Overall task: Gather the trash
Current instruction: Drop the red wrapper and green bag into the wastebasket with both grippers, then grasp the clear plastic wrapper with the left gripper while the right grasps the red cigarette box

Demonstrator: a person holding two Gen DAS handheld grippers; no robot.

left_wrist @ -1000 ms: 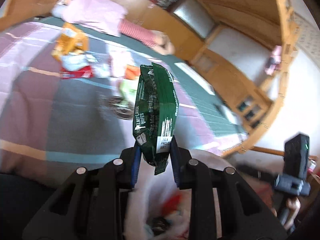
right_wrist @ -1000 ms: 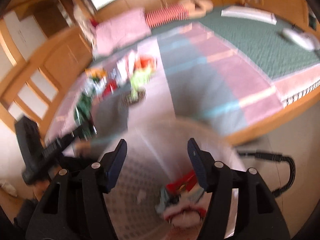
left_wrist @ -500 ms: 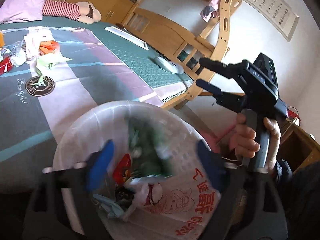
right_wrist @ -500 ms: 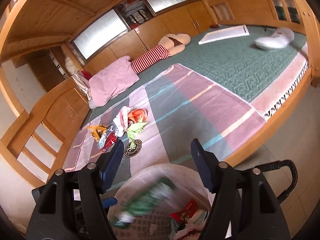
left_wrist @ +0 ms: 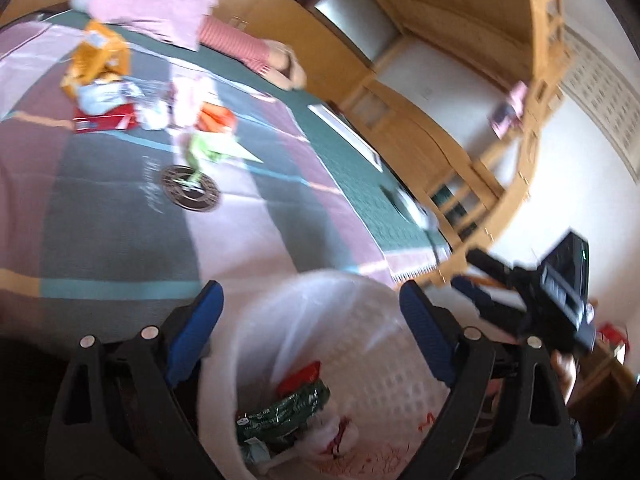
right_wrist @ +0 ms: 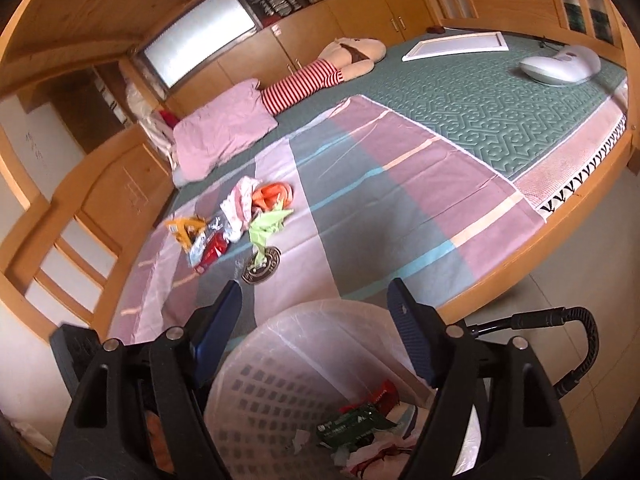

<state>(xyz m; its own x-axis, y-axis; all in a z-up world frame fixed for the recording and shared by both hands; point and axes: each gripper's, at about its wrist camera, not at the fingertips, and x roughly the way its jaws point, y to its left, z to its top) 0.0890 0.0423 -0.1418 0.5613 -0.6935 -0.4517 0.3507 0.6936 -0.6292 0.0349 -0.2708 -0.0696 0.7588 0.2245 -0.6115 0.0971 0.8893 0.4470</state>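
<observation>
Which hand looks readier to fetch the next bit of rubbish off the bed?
Probably either: the left gripper and right gripper both hang open and empty over the bin. The trash pile lies toward the left gripper's side, so left has a slight edge.

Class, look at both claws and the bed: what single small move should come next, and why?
Probably swing the left claw back toward the litter pile on the bedspread. Both claws are open and empty, the green wrapper already lies in the lined basket, and several wrappers remain on the bed.
</observation>
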